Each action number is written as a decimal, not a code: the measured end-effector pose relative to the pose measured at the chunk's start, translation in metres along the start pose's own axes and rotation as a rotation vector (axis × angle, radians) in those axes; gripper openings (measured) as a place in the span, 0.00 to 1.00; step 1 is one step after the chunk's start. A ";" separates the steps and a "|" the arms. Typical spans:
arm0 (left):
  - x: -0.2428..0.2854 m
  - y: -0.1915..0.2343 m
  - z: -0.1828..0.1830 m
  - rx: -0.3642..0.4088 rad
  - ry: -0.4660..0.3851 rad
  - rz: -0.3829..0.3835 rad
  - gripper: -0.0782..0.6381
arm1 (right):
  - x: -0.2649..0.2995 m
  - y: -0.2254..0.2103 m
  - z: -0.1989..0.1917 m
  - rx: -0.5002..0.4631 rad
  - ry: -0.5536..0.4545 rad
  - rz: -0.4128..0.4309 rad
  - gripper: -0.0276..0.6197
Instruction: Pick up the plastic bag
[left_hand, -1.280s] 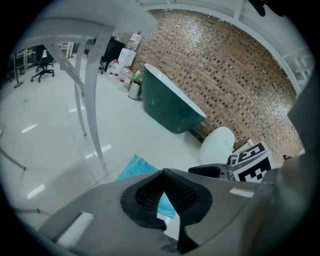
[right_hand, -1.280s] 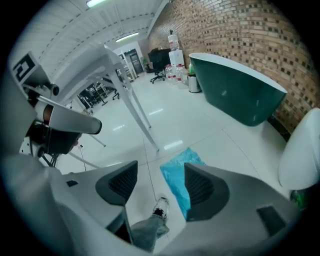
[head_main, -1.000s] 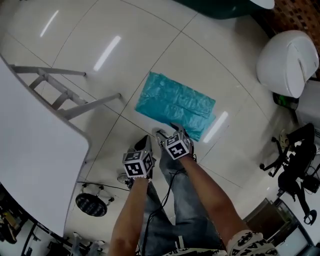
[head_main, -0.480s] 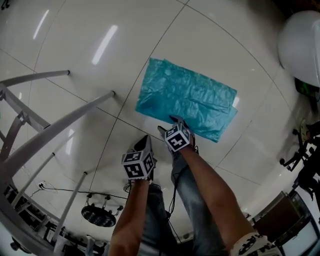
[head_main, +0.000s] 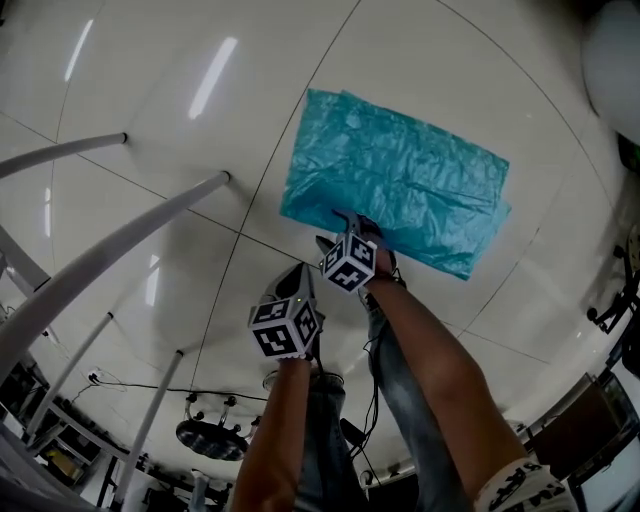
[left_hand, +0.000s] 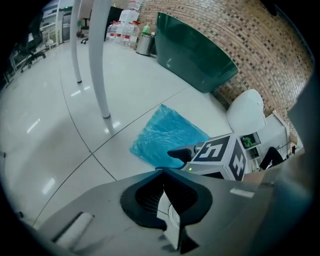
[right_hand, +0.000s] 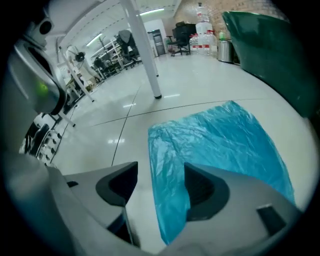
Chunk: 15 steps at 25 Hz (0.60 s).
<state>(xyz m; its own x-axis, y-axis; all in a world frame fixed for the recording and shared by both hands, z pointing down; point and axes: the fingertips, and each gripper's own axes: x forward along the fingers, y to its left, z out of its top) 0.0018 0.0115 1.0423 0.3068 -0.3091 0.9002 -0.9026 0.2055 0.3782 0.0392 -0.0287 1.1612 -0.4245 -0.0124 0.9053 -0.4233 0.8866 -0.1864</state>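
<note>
A teal plastic bag (head_main: 400, 180) lies flat on the glossy white floor. In the head view my right gripper (head_main: 346, 224) reaches over the bag's near left edge. The right gripper view shows its jaws open (right_hand: 160, 182), with the bag's (right_hand: 220, 145) left edge and corner lying below the gap between them. My left gripper (head_main: 290, 282) hangs further back, short of the bag. Its jaws (left_hand: 163, 172) are pressed together with nothing in them. From there the bag (left_hand: 167, 135) lies ahead, with the right gripper's marker cube (left_hand: 222, 156) beside it.
White table legs (head_main: 120, 250) slant across the left, and one (right_hand: 142, 50) stands beyond the bag. A dark green curved counter (left_hand: 195, 50) and a white rounded seat (left_hand: 246, 112) stand behind the bag. My jeans-clad legs (head_main: 400, 400) are below the grippers.
The view has closed in on the floor and the bag looks larger. My right gripper has moved forward onto the bag's near edge. The left gripper has stayed back.
</note>
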 end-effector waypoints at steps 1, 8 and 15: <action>-0.001 0.001 -0.004 -0.017 -0.005 -0.001 0.11 | 0.005 0.003 -0.002 -0.042 0.009 0.003 0.51; 0.002 -0.005 -0.030 -0.067 -0.002 -0.029 0.11 | 0.025 -0.003 -0.024 -0.076 0.079 0.004 0.51; 0.006 0.004 -0.030 -0.060 0.003 -0.027 0.11 | 0.020 -0.022 -0.033 -0.033 0.071 -0.048 0.17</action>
<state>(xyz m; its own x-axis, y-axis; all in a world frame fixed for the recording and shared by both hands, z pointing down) 0.0091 0.0379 1.0552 0.3318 -0.3129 0.8899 -0.8744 0.2520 0.4146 0.0661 -0.0328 1.1964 -0.3462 -0.0236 0.9379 -0.4148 0.9005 -0.1305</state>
